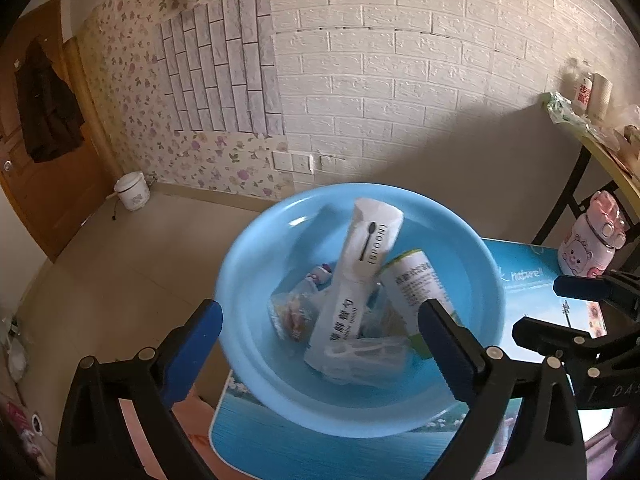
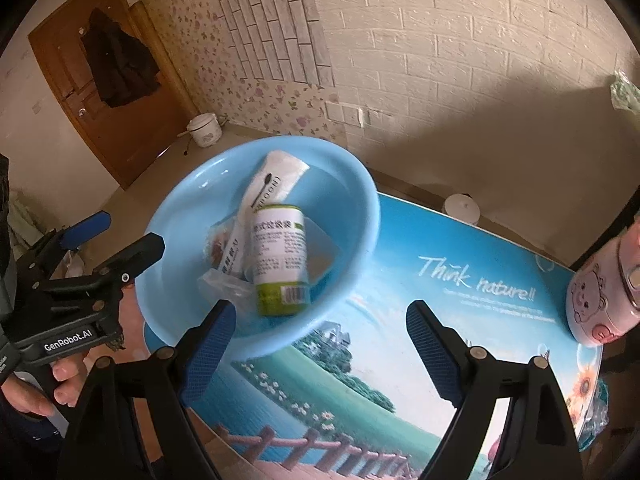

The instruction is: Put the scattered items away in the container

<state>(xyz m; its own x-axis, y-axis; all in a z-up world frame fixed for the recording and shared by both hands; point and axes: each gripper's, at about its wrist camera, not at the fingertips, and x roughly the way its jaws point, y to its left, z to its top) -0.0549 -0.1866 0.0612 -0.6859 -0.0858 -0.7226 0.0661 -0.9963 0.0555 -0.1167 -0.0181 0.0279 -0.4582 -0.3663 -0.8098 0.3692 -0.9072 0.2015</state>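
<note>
Blue plastic forms the round basin (image 1: 248,276) (image 2: 360,216), which sits at the near left part of a table (image 2: 460,264) covered with a printed landscape picture and the words "Think nature!!". Inside the basin a long white spoon packet (image 1: 360,264) (image 2: 272,184) leans up against the far wall, and a white and green roll of bags (image 1: 420,284) (image 2: 280,256) lies beside it, its barcode end toward the right wrist camera. Clear plastic packets (image 1: 360,356) (image 2: 220,280) and a small colourful snack packet (image 1: 292,312) (image 2: 218,246) lie on the bottom under and beside them.

The left tongs (image 1: 320,344) (image 2: 116,236) hang over the near rim of the basin with the jaws spread wide and nothing between them; a hand (image 2: 44,384) grips the handle in the right wrist view. The right tongs (image 2: 320,348) (image 1: 556,304) are just beside the basin over the table, also spread wide and empty.

A pink bottle (image 1: 592,240) (image 2: 604,292) with a cartoon pig stands at the far right of the table, well apart from the basin. Behind are a white brick wall (image 1: 400,80), flowered wallpaper (image 1: 132,92), a wooden door (image 2: 100,92) with a dark coat (image 2: 120,64) hanging on it, and a white pot (image 1: 132,190) (image 2: 205,129) on the floor.
</note>
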